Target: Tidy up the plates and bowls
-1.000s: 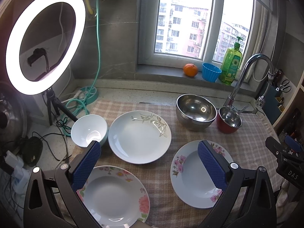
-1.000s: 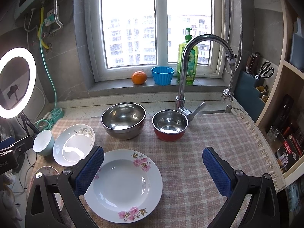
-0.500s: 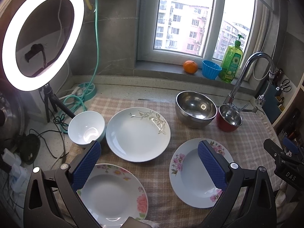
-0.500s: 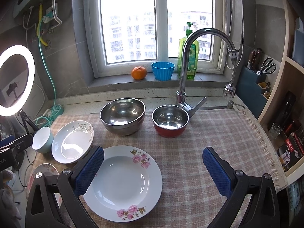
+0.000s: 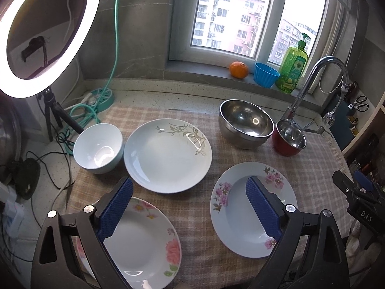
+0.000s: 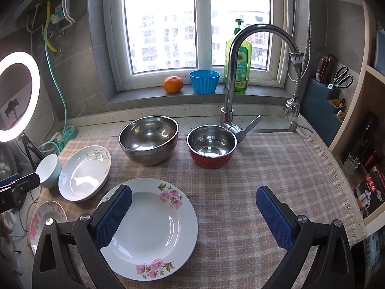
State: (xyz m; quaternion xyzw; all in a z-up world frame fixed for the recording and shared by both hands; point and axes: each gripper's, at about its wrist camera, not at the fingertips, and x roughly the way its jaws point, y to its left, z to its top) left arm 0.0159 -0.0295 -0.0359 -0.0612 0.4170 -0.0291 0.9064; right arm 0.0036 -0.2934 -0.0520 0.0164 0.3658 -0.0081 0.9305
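both sets of fingers are spread wide, holding nothing. right gripper (image 6: pixel 193 214) hangs over the pink-flower plate (image 6: pixel 154 231), lower middle of its frame, so it's nearer. left gripper (image 5: pixel 190 207) sits between that plate (image 5: pixel 240 216) and the other floral plate (image 5: pixel 144 243).

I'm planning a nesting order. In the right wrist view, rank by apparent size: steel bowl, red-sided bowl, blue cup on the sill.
1. Steel bowl
2. Red-sided bowl
3. Blue cup, though it sits farther back, so partly distance.
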